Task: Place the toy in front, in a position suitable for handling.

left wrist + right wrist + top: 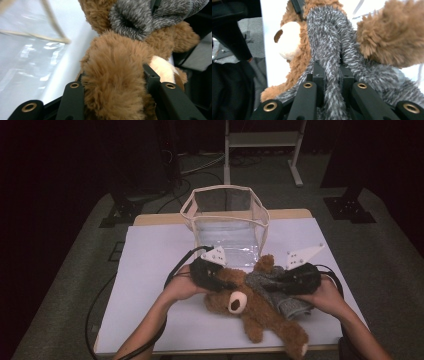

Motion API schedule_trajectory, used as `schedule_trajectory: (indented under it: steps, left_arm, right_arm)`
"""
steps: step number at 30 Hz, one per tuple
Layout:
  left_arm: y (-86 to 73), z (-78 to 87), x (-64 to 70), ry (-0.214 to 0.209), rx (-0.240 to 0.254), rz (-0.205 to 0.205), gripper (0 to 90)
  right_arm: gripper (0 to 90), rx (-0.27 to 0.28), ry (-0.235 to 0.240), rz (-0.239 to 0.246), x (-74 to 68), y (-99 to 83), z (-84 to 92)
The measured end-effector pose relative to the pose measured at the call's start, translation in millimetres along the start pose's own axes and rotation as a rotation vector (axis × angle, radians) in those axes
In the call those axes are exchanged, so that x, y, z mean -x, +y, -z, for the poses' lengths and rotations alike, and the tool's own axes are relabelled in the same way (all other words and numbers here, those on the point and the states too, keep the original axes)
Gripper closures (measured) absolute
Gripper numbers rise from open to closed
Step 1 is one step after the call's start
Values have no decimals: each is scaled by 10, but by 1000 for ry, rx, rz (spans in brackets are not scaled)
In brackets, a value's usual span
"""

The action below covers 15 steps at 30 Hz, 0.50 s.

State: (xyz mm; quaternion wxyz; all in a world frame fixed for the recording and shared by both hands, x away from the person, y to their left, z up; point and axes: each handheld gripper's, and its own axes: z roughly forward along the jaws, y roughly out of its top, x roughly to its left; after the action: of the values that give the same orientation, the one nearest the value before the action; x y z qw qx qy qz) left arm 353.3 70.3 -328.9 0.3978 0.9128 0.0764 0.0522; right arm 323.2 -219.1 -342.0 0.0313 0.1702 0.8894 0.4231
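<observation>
A brown teddy bear (260, 316) lies on its back on the white table cover (150, 270), head toward the left. A grey fuzzy cloth (260, 280) drapes over its chest and shoulder. My left gripper (226, 282) comes in from the left, and in the left gripper view its jaws (115, 72) press on a thick brown lobe of the bear (112, 50) beside the pale muzzle. My right gripper (276, 285) reaches in from the right. It (332, 70) is shut on a fold of the grey cloth (324, 30), with the bear's face (288, 40) beyond.
A clear plastic bag with beige trim (225, 217) stands open just behind the bear; its wall (30, 50) is close on the left in the left gripper view. Cables trail off the table's left front. A white metal frame (262, 140) stands on the floor behind.
</observation>
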Motion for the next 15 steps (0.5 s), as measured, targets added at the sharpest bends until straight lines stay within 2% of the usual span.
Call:
schedule_trajectory:
  steps: [2,3,4,5,6,7,8,9,10,11,12,13,14,15]
  left_arm:
    - [-26,96,-78,22,-10,-7,569]
    - [-62,125,-105,21,-17,2,545]
    - [-112,136,-125,15,-24,17,545]
    - [-225,120,-137,0,-54,39,454]
    - [-225,120,-137,0,-54,39,397]
    - [-279,111,-134,-8,-49,74,344]
    - [-326,117,-132,-20,-39,96,344]
    - [-393,120,-84,-45,2,120,297]
    - [-393,120,-84,-45,2,120,313]
    - [-434,77,-7,-37,-17,97,313]
    - [-452,62,16,-25,-37,75,392]
    - [-452,62,16,-25,-37,75,419]
    - [-488,46,52,-14,-31,67,458]
    - [-536,57,100,-5,-7,78,485]
  right_arm:
    - [794,-2,-4,9,38,85,-84]
    - [795,-13,9,15,45,148,-196]
    - [795,-13,9,15,45,148,-196]
    - [797,-41,26,37,17,179,-331]
    - [797,-41,26,37,17,179,-331]
    - [798,-55,37,49,-13,184,-400]
    - [798,-66,44,59,-57,187,-464]
    - [799,-84,62,85,-162,200,-571]
    - [799,-84,62,85,-162,200,-571]
    - [799,-102,64,109,-221,217,-613]
    - [798,-137,45,157,-317,257,-649]
    - [798,-137,45,157,-317,257,-649]
    - [797,-159,34,186,-387,290,-636]
    - [796,-158,29,199,-394,301,-603]
